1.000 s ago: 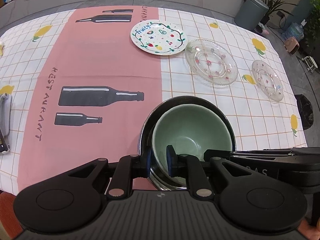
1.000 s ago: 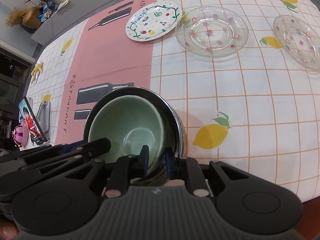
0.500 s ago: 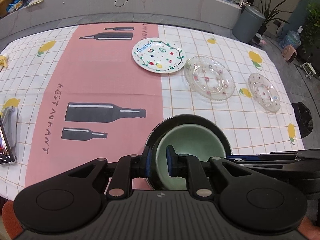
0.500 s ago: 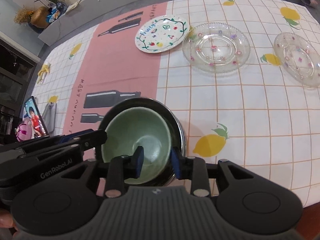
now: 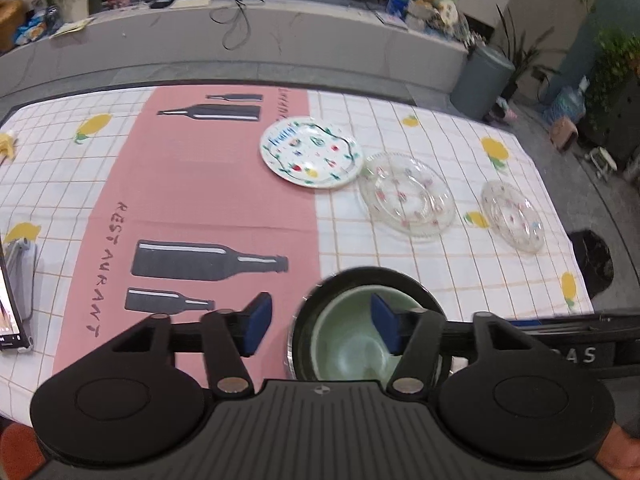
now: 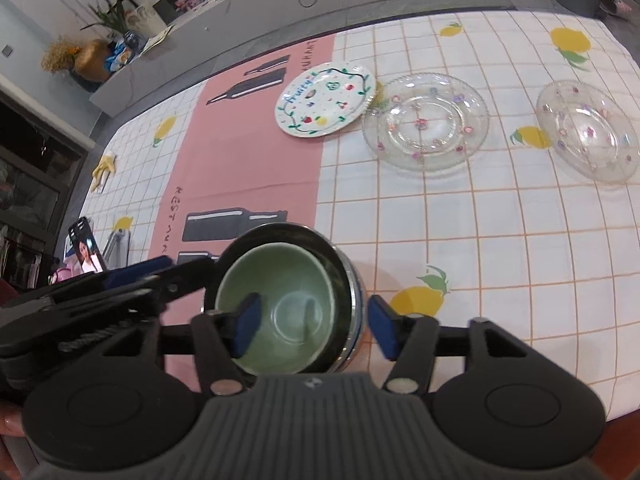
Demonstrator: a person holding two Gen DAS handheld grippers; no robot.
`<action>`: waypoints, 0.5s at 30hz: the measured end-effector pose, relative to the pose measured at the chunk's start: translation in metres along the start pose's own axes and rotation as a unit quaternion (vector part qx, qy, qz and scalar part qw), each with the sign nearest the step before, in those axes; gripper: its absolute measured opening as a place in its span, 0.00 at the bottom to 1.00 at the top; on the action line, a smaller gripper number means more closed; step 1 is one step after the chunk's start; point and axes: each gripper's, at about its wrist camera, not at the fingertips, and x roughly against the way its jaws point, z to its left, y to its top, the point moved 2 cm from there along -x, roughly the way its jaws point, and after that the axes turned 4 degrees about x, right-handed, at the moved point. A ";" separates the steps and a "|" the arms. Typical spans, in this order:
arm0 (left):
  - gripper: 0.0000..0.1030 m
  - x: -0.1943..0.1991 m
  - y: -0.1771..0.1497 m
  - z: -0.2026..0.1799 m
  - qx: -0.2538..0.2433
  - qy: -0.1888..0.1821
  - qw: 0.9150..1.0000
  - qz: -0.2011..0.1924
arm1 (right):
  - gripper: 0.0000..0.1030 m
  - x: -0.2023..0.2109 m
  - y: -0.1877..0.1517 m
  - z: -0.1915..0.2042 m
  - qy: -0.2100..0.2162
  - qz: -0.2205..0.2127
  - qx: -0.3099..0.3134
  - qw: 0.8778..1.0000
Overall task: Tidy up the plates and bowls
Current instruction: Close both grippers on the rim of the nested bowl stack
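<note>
A pale green bowl (image 5: pixel 352 340) (image 6: pixel 280 304) sits nested inside a dark steel bowl (image 5: pixel 360 276) (image 6: pixel 344 264) at the near edge of the table. My left gripper (image 5: pixel 320 326) hangs over the bowls' left rim, jaws opening, pads clear of both rims. My right gripper (image 6: pixel 314 330) straddles the right rim, jaws opening too, touching nothing. Farther back lie a white painted plate (image 5: pixel 310 152) (image 6: pixel 324 100), a large glass plate (image 5: pixel 408 198) (image 6: pixel 426 120) and a small glass plate (image 5: pixel 514 216) (image 6: pixel 586 130).
A tablecloth (image 5: pixel 208 200) with a pink band and lemon print covers the table. A phone on a stand (image 6: pixel 88 250) is at the near left edge. Beyond the far edge runs a grey ledge (image 5: pixel 240 44) with a bin (image 5: pixel 480 80) beside it.
Both grippers were shut on the bowls' rims; both have let go and opened wide. Both hands have risen and drawn back a little, and the bowls stay on the table.
</note>
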 end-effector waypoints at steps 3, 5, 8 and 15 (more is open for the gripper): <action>0.70 -0.008 -0.006 0.012 0.022 0.000 1.000 0.005 | 0.66 -0.013 -0.005 -0.012 0.007 0.016 -0.030 0.999; 0.70 -0.017 -0.012 0.020 0.038 -0.014 0.999 0.015 | 0.69 -0.027 -0.009 -0.021 0.016 0.035 -0.056 0.998; 0.70 -0.032 -0.024 0.033 0.070 -0.033 0.997 0.029 | 0.68 -0.046 -0.019 -0.028 0.021 0.058 -0.078 0.995; 0.64 -0.056 -0.043 0.050 0.141 -0.090 0.983 0.075 | 0.60 -0.071 -0.035 -0.035 0.066 0.081 -0.126 0.987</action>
